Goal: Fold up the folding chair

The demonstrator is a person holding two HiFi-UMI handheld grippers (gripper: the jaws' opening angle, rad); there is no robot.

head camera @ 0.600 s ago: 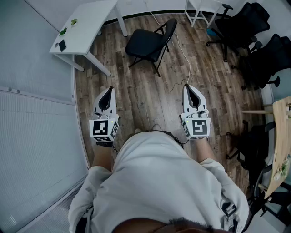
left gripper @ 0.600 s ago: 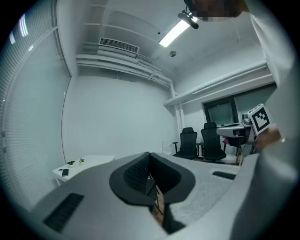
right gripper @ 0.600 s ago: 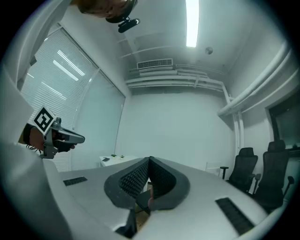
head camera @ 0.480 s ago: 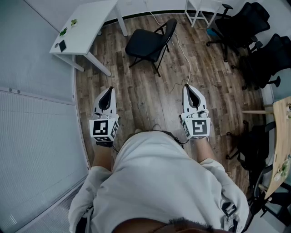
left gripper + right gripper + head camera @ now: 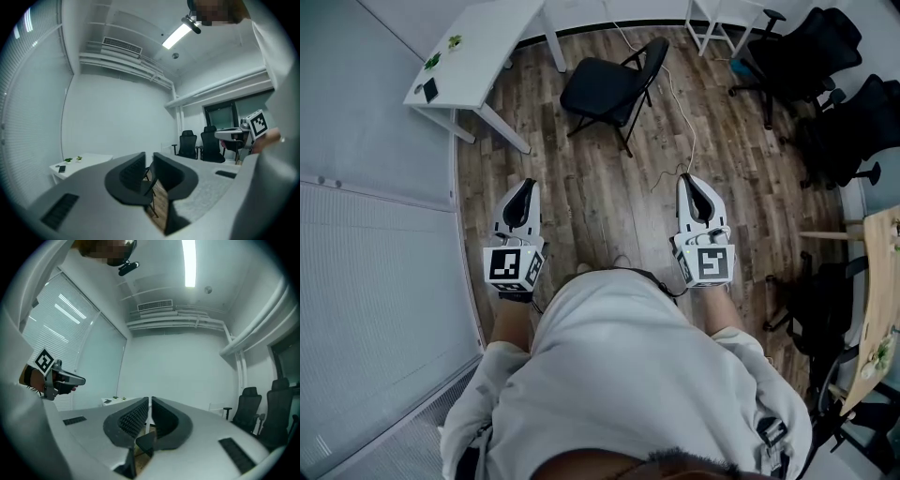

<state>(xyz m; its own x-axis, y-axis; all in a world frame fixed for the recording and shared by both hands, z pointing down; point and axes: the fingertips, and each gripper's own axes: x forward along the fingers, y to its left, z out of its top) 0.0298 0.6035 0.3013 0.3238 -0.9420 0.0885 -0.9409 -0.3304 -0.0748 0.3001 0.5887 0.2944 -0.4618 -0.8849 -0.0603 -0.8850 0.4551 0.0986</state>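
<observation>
A black folding chair [image 5: 609,89] stands unfolded on the wood floor, well ahead of both grippers in the head view. Parts of the chair [image 5: 149,182] show through the gap of the left gripper's jaws, and a bit of the chair [image 5: 142,442] shows below the right gripper's jaws. My left gripper [image 5: 527,185] is held level at the left, shut and empty. My right gripper [image 5: 689,180] is held level at the right, also shut with nothing in it. Both grippers are far from the chair. The left gripper [image 5: 149,161] and the right gripper [image 5: 150,404] show their jaws nearly touching.
A white table [image 5: 487,47] with a phone and small plants stands at the back left. Black office chairs [image 5: 825,84] crowd the right side. A white cable [image 5: 684,122] runs across the floor beside the folding chair. A wooden table edge [image 5: 881,291] is at far right.
The view has shifted slightly; both grippers stay in the same place and remain shut.
</observation>
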